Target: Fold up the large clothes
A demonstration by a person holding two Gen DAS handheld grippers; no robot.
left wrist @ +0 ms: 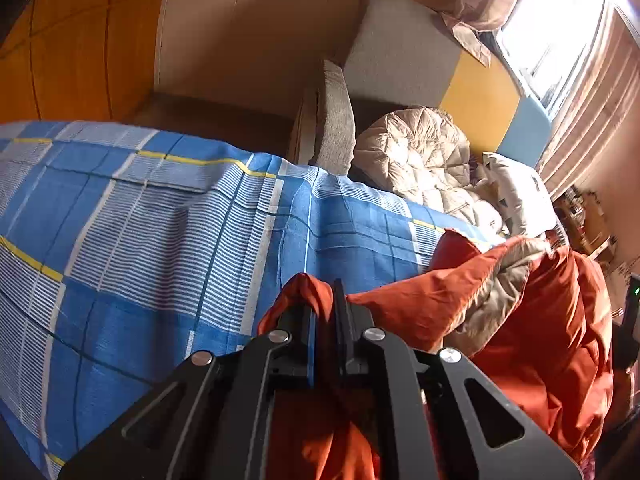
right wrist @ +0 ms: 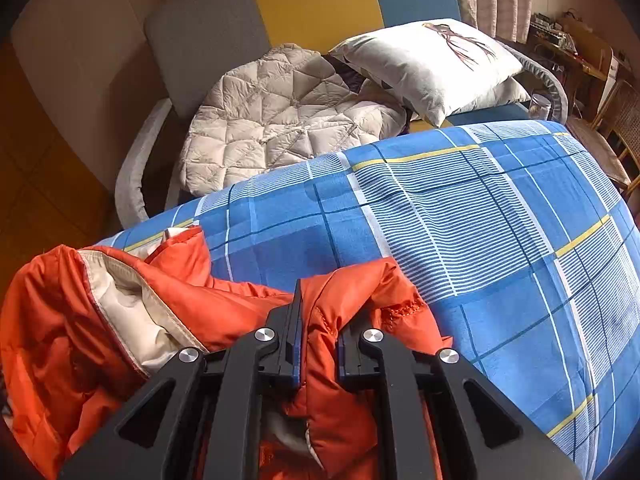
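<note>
A: Writing or labels, any readable?
B: None legible. The white pillow (right wrist: 432, 60) carries a printed figure only.
A: Count.
B: One orange padded jacket (right wrist: 192, 300), cream lining showing, bunched at the near edge of the blue plaid bedspread (right wrist: 500, 240). One beige quilted jacket (right wrist: 280, 120) at the head of the bed, just beside two stacked pillows. Headboard (right wrist: 320, 4) in grey, yellow and blue panels.
A: Tools?
B: Left gripper (left wrist: 325, 312) is pinching a fold of orange fabric, fingers nearly together. Right gripper (right wrist: 320, 332) is clamped on a thicker stitched fold, fingers a little apart.
A: Room to work?
B: Bedspread lies broad and flat beyond the orange jacket; bed edges drop off left and right.
</note>
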